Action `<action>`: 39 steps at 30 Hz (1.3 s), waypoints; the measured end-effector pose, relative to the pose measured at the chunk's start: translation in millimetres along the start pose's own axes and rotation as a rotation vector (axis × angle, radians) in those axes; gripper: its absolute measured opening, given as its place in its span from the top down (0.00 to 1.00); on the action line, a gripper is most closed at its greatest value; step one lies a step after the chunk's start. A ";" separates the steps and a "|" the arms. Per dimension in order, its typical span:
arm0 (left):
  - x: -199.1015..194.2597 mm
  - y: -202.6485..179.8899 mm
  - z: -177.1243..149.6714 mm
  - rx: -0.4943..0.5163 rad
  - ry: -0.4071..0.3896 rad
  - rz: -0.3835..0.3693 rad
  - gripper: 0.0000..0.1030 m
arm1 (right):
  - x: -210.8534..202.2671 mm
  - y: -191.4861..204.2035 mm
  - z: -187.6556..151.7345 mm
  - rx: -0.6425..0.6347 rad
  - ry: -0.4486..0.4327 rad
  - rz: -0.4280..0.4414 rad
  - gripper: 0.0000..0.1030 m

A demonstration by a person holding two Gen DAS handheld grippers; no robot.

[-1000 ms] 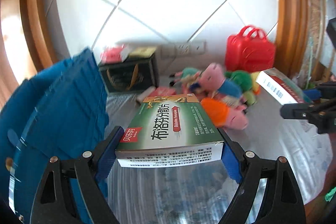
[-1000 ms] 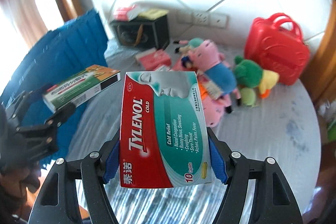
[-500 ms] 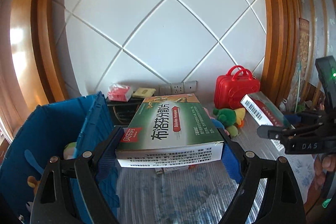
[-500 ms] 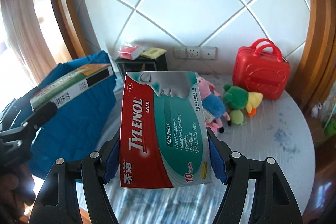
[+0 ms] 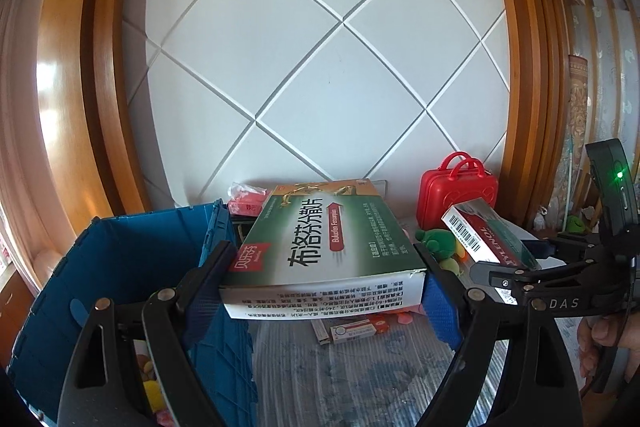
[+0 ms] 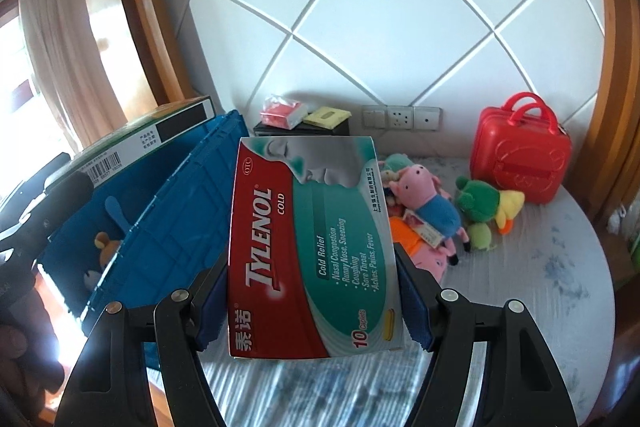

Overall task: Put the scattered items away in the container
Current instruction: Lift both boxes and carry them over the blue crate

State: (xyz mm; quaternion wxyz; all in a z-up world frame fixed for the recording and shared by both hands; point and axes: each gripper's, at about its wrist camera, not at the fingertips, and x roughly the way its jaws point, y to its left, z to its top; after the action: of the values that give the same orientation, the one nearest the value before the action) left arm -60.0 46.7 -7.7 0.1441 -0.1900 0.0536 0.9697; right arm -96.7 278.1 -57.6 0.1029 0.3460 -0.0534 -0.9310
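Note:
My left gripper (image 5: 324,291) is shut on a green medicine box (image 5: 324,243) and holds it in the air beside the blue crate (image 5: 132,267). That box also shows in the right wrist view (image 6: 148,143), above the crate (image 6: 176,227). My right gripper (image 6: 312,299) is shut on a red and teal Tylenol box (image 6: 312,247), held above the table to the right of the crate. The Tylenol box shows in the left wrist view (image 5: 488,235) at the right. Soft toys lie inside the crate (image 6: 104,243).
Plush toys lie on the round table (image 6: 540,287): a pink pig (image 6: 428,199), a green and yellow toy (image 6: 488,203). A red toy suitcase (image 6: 520,159) stands at the back right. A black box (image 6: 304,129) with small packets stands by the wall. Small boxes (image 5: 352,331) lie on the table.
Both grippers have risen and tilted up with their boxes. The left gripper has moved nearer the blue crate, whose inside now shows.

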 end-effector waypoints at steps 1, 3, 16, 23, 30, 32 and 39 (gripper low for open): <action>-1.9 8.1 1.2 0.000 -0.004 -0.005 0.16 | 1.4 6.9 0.1 0.003 -0.001 -0.003 0.31; -5.3 26.0 4.1 -0.003 -0.013 -0.013 0.16 | 5.0 20.0 0.6 0.008 0.001 -0.008 0.31; -2.3 142.9 8.8 -0.026 -0.036 -0.025 0.16 | 21.3 129.6 30.8 -0.006 -0.033 -0.011 0.31; -0.3 202.6 7.9 -0.046 -0.055 -0.016 0.16 | 41.6 183.7 49.3 -0.044 -0.042 -0.010 0.31; 2.6 263.3 3.6 -0.072 -0.049 0.011 0.16 | 68.9 235.2 59.5 -0.082 -0.024 0.007 0.31; 2.7 276.7 1.2 -0.080 -0.045 0.016 0.16 | 77.5 247.6 61.8 -0.091 -0.017 0.012 0.31; 5.9 320.2 -8.6 -0.105 -0.033 0.037 0.16 | 107.3 298.9 72.4 -0.133 -0.001 0.043 0.31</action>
State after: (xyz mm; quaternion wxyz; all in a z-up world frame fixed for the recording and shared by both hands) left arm -158.2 -258.3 -2.1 0.1169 -0.1800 0.0038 0.9767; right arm -177.2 -35.2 -19.8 0.1455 0.3365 0.0013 -0.9304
